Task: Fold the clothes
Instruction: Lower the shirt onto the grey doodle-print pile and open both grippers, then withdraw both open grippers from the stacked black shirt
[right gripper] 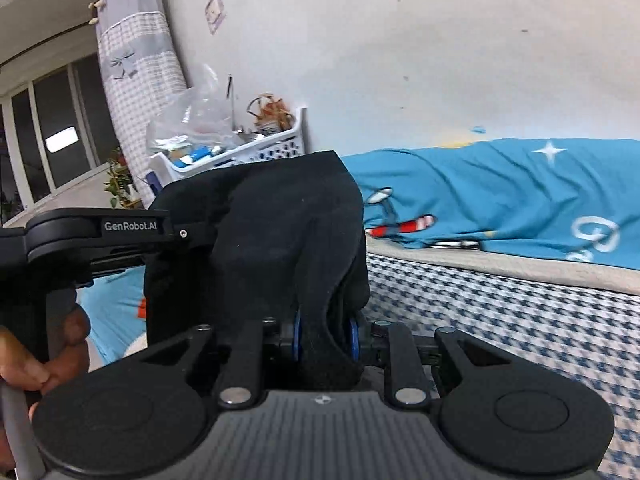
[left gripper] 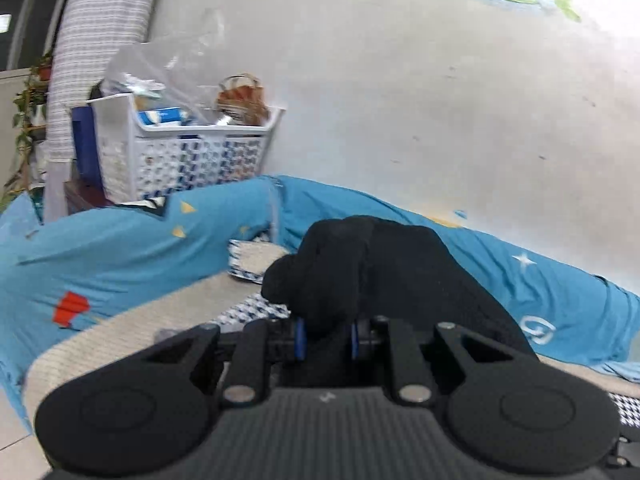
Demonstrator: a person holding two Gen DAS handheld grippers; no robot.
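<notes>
Checked bedding and a blue quilt lie under a white wall, with a laundry basket behind. Both the left gripper and right gripper pinch the black garment, lifted above the bed.

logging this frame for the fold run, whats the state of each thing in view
left gripper: shut on the black garment
right gripper: shut on the black garment
black garment: bunched, lifted, pinched by both grippers
blue quilt: rumpled, heaped along the wall
white basket: upright, full of items
checked sheet: spread flat on the bed
</notes>
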